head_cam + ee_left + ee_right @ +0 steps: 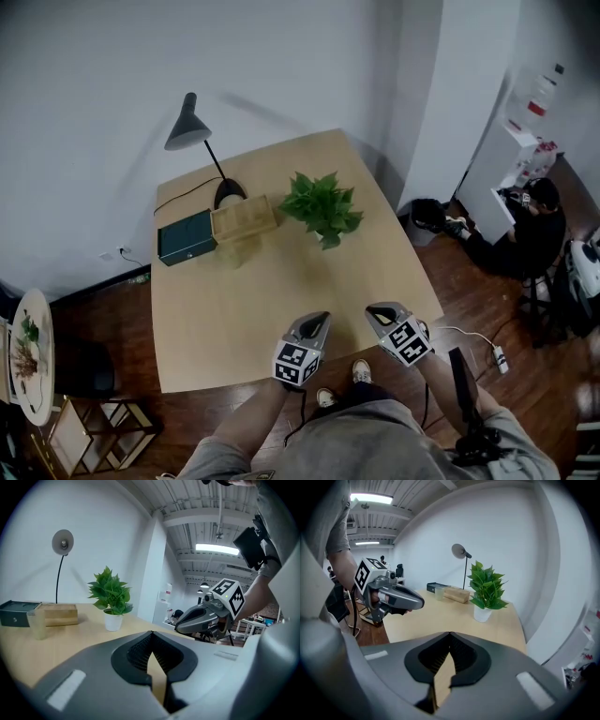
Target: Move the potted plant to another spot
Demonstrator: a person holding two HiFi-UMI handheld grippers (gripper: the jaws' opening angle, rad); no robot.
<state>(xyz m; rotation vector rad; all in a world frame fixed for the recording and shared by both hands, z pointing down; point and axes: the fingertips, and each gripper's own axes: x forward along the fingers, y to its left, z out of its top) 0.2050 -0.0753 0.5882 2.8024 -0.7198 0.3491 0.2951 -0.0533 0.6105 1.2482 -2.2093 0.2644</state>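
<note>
The potted plant [322,208], green leaves in a small white pot, stands on the far part of the wooden table [253,309]; it shows also in the left gripper view [111,601] and the right gripper view [486,591]. My left gripper [323,317] hovers over the table's near edge, jaws shut and empty [151,633]. My right gripper [373,309] is beside it to the right, also shut with nothing held [450,633]. Both point toward the plant from well short of it.
A black desk lamp [192,131], a dark green box [187,237], a wooden box [244,218] and a pale cup [232,253] stand left of the plant. A person [534,225] sits at the right by a white cabinet. A cable and power strip [497,356] lie on the floor.
</note>
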